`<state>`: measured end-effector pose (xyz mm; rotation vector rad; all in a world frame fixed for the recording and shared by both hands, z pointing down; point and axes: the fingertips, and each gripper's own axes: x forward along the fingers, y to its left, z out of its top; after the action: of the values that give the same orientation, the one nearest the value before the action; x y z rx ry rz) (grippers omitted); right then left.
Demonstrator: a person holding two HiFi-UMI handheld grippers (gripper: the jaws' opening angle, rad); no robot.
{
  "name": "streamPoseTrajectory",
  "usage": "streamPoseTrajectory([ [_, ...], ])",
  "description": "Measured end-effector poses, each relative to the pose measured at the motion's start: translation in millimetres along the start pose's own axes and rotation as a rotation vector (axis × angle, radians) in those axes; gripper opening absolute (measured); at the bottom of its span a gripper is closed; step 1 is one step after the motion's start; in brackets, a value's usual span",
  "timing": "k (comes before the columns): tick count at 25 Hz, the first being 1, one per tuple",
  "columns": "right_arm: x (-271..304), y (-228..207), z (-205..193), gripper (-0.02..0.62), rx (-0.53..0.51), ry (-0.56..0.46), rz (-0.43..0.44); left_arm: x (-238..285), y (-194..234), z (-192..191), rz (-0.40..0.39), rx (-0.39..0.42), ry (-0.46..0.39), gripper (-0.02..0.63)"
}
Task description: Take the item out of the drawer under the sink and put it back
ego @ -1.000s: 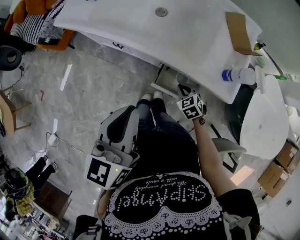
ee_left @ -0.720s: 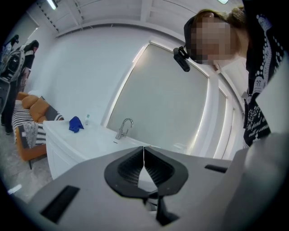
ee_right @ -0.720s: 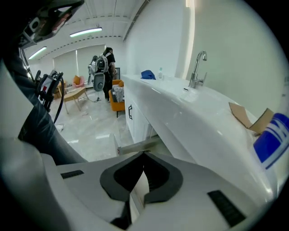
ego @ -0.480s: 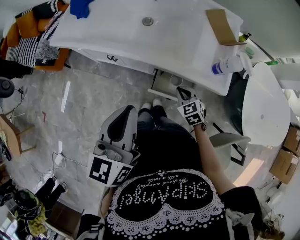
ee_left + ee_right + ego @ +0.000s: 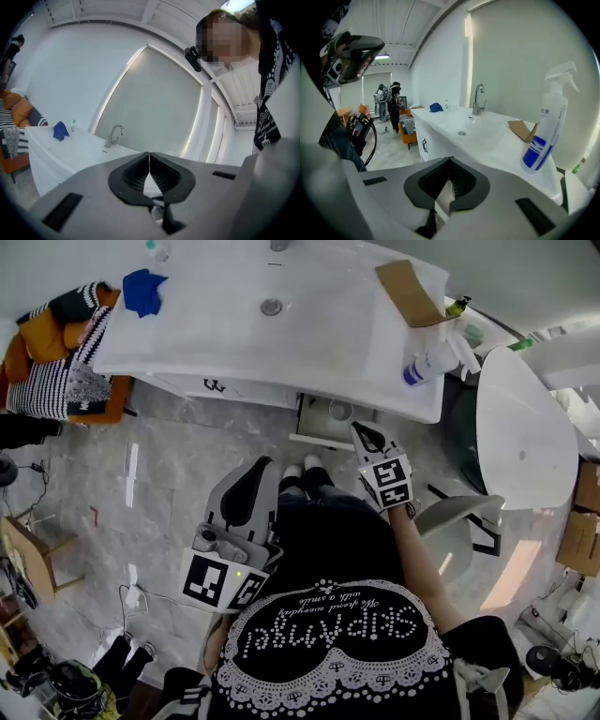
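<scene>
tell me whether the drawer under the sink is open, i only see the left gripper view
Observer: Yes, in the head view the drawer stands pulled out below the front edge of the counter.
Operator: is the right gripper carrying anything
Observer: No, the right gripper has its jaws together with nothing between them.
Operator: anything on the counter's right end
Observer: A spray bottle stands there beside a folded cardboard piece.

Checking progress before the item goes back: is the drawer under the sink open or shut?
Open: in the head view the drawer juts out from under the counter, its inside showing.
</scene>
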<state>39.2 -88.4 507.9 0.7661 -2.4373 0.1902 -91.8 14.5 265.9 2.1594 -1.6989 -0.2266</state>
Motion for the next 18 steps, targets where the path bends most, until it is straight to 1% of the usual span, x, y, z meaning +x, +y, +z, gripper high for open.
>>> streamPoseTrajectory([
  [4,-13.4,-3.4,9.4,0.018,0.036,-0.03,-0.057,4.7,-3.8,4.2,-0.049,0.014,0.008,0.006],
  [8,-20.6,-3.6,19.3,0.018,0.076,-0.057,-0.091,6.8,-2.3,9.3,-0.077,0.023,0.011,0.005],
  [11,-25.1,-2.8,28.9,0.018,0.135,-0.089,-0.107,7.9,0.9,12.1,-0.092,0.028,0.022,0.006],
  [15,-35.5,-8.3,47.6,0.018,0.245,-0.155,-0.14,11.5,3.5,18.6,-0.117,0.034,0.031,0.005],
  [18,-47.8,-8.7,56.3,0.018,0.261,-0.184,-0.169,10.9,5.2,16.3,-0.135,0.042,0.047,0.005],
])
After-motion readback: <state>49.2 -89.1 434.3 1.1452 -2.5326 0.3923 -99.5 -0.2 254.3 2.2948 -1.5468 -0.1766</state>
